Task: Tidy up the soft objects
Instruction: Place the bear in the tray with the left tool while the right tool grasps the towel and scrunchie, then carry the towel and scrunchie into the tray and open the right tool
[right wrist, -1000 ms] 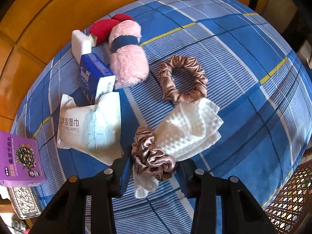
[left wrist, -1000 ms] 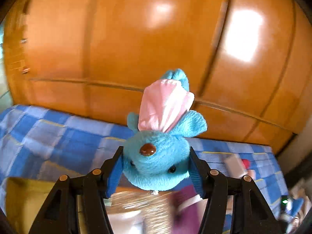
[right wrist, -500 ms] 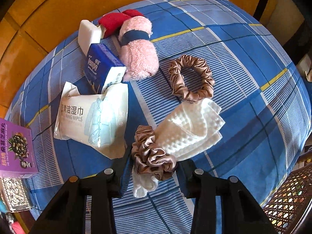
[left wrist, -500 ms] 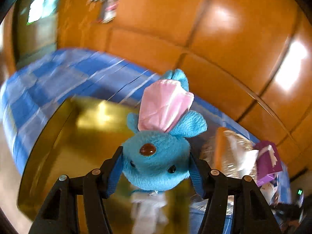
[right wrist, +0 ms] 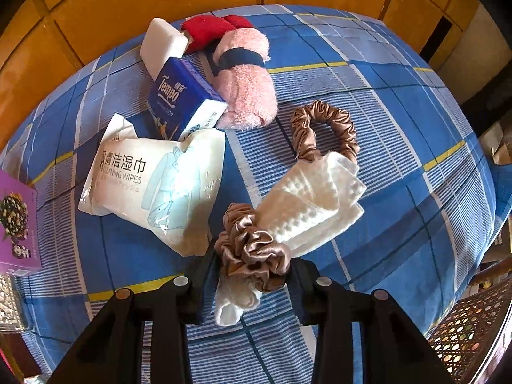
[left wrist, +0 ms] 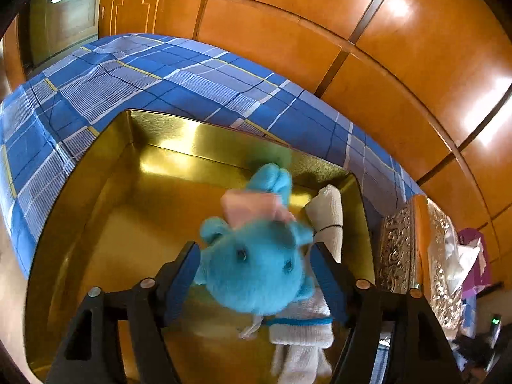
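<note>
A blue plush toy (left wrist: 256,272) with a pink cloth on its back hangs blurred between the jaws of my left gripper (left wrist: 252,249). Those jaws are opening and a gap shows at each pad. Below lies a gold tray (left wrist: 128,192) holding a white rolled cloth (left wrist: 326,211) and a white knit piece with a blue stripe (left wrist: 300,329). My right gripper (right wrist: 252,265) is closing on a brown satin scrunchie (right wrist: 252,249) wrapped around a folded white waffle cloth (right wrist: 313,198), just above the blue checked bedcover (right wrist: 400,192).
On the bedcover lie a second brown scrunchie (right wrist: 326,128), a pink fluffy roll (right wrist: 246,86), a red item (right wrist: 214,30), a white block (right wrist: 163,44), a tissue pack (right wrist: 182,99), a wipes pack (right wrist: 153,179) and a purple box (right wrist: 16,220). An ornate silver box (left wrist: 416,256) flanks the tray.
My left gripper swung down over the gold tray and its jaws widened off the plush toy, which tips forward. My right gripper drifted across the bedcover with the scrunchie bundle.
</note>
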Demonstrator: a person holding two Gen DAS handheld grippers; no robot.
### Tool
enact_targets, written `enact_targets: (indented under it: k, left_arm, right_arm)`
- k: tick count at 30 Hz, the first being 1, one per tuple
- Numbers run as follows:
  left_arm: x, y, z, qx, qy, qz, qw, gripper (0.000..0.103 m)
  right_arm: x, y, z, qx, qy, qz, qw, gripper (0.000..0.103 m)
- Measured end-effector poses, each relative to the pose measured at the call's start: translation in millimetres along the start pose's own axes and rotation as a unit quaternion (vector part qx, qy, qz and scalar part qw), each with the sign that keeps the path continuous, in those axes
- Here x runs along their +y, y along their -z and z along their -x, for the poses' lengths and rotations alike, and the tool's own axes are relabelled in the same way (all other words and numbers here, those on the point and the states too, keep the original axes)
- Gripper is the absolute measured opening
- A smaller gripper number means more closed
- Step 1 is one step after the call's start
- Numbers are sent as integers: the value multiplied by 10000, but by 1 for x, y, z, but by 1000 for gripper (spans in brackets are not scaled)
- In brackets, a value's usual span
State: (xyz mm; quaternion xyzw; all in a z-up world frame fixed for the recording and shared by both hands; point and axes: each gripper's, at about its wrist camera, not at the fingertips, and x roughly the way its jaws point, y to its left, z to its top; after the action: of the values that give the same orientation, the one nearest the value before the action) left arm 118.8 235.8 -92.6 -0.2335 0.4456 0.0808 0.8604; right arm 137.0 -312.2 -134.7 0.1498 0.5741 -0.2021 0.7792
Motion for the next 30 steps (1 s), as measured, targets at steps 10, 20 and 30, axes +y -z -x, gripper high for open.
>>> enact_targets:
  k: [10,20,30]
  left_arm:
    - [0,26,41,-451,-59,-188,9988,80]
    - [-13,50,67,-669,-65,-878,9939,80]
    - [-20,63,76,-679,57,-1061,9920,80]
  right_arm:
    - [20,10,2,-266,-30,239,9994,34]
    - [18,7,53,-605,-526,308,9963,34]
    - [63,-47,108,-1243,-961,874,9837,34]
